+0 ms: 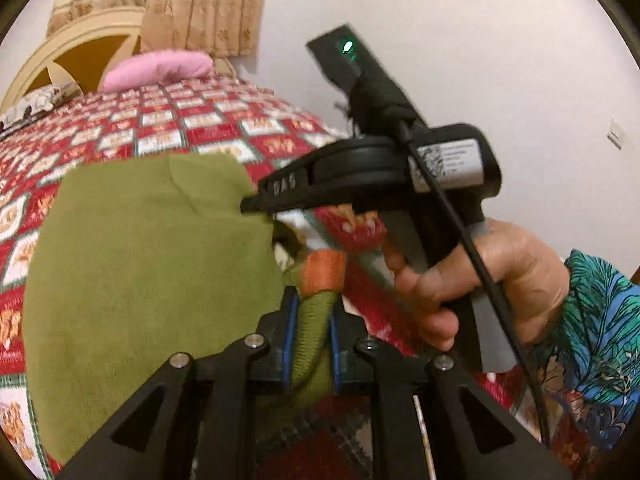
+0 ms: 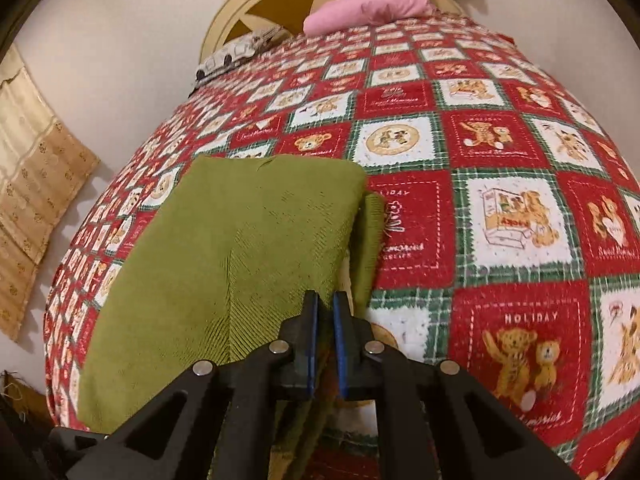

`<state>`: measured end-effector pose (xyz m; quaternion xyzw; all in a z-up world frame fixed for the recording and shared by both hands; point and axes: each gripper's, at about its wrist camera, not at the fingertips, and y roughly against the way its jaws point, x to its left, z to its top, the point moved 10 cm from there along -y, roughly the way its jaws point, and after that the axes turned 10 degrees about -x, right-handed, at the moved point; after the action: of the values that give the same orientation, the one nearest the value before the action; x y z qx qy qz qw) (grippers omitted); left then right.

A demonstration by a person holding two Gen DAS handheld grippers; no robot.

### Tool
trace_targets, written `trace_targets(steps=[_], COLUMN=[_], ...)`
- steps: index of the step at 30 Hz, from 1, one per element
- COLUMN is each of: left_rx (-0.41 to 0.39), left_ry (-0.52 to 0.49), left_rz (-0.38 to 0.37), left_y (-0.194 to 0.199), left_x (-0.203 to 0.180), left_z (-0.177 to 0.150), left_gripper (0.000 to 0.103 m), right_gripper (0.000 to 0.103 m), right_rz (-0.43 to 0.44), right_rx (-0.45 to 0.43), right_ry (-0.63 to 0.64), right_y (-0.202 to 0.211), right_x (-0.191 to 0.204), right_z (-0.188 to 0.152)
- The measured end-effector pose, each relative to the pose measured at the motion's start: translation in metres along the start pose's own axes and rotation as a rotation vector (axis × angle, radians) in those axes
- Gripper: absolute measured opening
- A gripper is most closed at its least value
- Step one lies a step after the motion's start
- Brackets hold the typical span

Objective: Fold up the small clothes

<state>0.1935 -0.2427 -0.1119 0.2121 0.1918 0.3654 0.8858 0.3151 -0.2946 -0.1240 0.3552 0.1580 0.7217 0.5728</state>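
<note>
A green knit garment (image 1: 140, 260) lies folded on the bed, its sleeve ending in an orange cuff (image 1: 322, 272). My left gripper (image 1: 314, 300) is shut on the green ribbed sleeve just below that cuff. In the left wrist view a hand (image 1: 500, 280) holds my right gripper (image 1: 250, 206), whose tips meet the garment's right edge. The right wrist view shows the same green garment (image 2: 240, 240) spread ahead and to the left. There my right gripper (image 2: 325, 304) is shut, with a thin fold of green cloth between its blue pads.
A red, white and green teddy-bear bedspread (image 2: 480, 200) covers the bed. A pink pillow (image 2: 368, 8) and a patterned pillow (image 2: 236, 54) lie by the cream headboard (image 2: 256, 4). Beige curtains (image 1: 180, 4) hang behind. The bed's edge drops off at left.
</note>
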Motion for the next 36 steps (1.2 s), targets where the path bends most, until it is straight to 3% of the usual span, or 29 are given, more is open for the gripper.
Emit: trace_targets(steps=[2, 4, 6, 8, 11, 12, 14, 17, 21, 25, 29, 30, 32, 34, 36], left_rx=[0.014, 0.008, -0.009, -0.041, -0.058, -0.061, -0.044, -0.015, 0.014, 0.011, 0.004, 0.014, 0.045, 0.039, 0.039], left_ry=[0.014, 0.018, 0.017, 0.038, 0.105, 0.132, 0.197, 0.265, 0.194, 0.192, 0.274, 0.254, 0.254, 0.309, 0.288], left_rz=[-0.023, -0.050, -0.045, -0.017, 0.056, 0.092, 0.148, 0.177, 0.235, 0.316, 0.378, 0.441, 0.521, 0.548, 0.562], left_y=[0.011, 0.033, 0.060, 0.087, 0.119, 0.126, 0.129, 0.123, 0.107, 0.093, 0.076, 0.072, 0.071, 0.080, 0.090], left_x=[-0.001, -0.001, 0.008, 0.026, 0.062, 0.076, 0.101, 0.120, 0.111, 0.113, 0.127, 0.131, 0.141, 0.154, 0.160], left_z=[-0.007, -0.014, -0.022, -0.029, -0.043, -0.047, -0.054, -0.061, -0.063, -0.055, -0.044, -0.043, -0.048, -0.052, -0.055], left_gripper=[0.021, 0.035, 0.062, 0.070, 0.070, 0.070, 0.070, 0.070, 0.071, 0.076, 0.076, 0.076, 0.078, 0.076, 0.075], right_gripper=[0.011, 0.018, 0.019, 0.019, 0.024, 0.035, 0.048, 0.048, 0.048, 0.048, 0.028, 0.025, 0.022, 0.021, 0.021], right_rz=[-0.035, -0.083, -0.146, -0.152, -0.085, -0.044, -0.007, -0.056, -0.130, -0.145, -0.130, -0.124, -0.110, -0.114, -0.114], right_rx=[-0.004, -0.006, 0.008, -0.033, -0.117, -0.138, -0.142, -0.101, -0.047, 0.001, -0.013, -0.016, -0.011, 0.001, 0.006], right_ry=[-0.006, -0.004, -0.006, -0.027, -0.071, -0.075, -0.041, 0.102, 0.184, 0.153, 0.104, 0.094, 0.075, 0.078, 0.074], right_y=[0.004, 0.014, 0.030, 0.057, 0.099, 0.111, 0.119, 0.111, 0.084, 0.064, 0.066, 0.069, 0.072, 0.073, 0.075], right_x=[-0.003, -0.008, -0.017, -0.020, -0.005, 0.007, 0.027, 0.052, 0.055, 0.041, 0.041, 0.041, 0.040, 0.037, 0.034], right_z=[0.000, -0.001, -0.006, -0.009, -0.014, -0.019, -0.027, -0.043, -0.056, -0.072, -0.077, -0.076, -0.077, -0.078, -0.082])
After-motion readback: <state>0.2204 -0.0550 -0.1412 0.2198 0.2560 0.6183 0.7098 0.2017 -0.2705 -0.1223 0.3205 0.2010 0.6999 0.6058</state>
